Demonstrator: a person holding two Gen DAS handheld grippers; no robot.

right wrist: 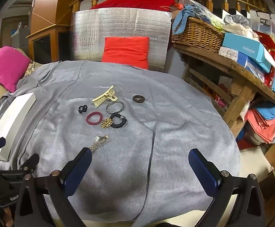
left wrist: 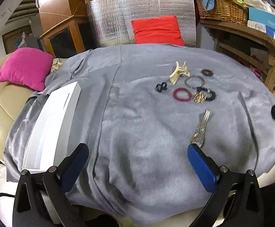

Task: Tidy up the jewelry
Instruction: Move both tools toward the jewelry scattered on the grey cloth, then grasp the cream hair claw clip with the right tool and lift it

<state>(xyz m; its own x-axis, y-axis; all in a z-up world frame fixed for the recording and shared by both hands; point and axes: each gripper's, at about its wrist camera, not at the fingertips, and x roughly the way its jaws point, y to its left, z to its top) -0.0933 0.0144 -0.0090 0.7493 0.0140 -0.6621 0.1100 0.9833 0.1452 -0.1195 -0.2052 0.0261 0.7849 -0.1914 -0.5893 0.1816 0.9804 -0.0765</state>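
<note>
Jewelry and hair items lie in a cluster on the grey blanket (left wrist: 137, 124): a cream claw clip (left wrist: 179, 71), a small black clip (left wrist: 161, 87), a dark red ring (left wrist: 182, 94), a grey bangle (left wrist: 193, 81), a black scrunchie (left wrist: 209, 93), a gold piece (left wrist: 199, 98), a dark disc (left wrist: 207, 72). A silver watch band (left wrist: 201, 127) lies nearer, just past my left gripper's right finger. My left gripper (left wrist: 137, 151) is open and empty. My right gripper (right wrist: 140, 156) is open too, with the watch band (right wrist: 99, 141) by its left finger. The white box (left wrist: 50, 124) sits at the left.
A wooden table (right wrist: 237, 68) with a wicker basket (right wrist: 196, 32) and boxes stands to the right. A silver foil panel (left wrist: 141, 15) with a red cushion (left wrist: 156, 30) backs the blanket. A pink cushion (left wrist: 24, 66) lies far left. The left gripper (right wrist: 14, 162) shows in the right wrist view.
</note>
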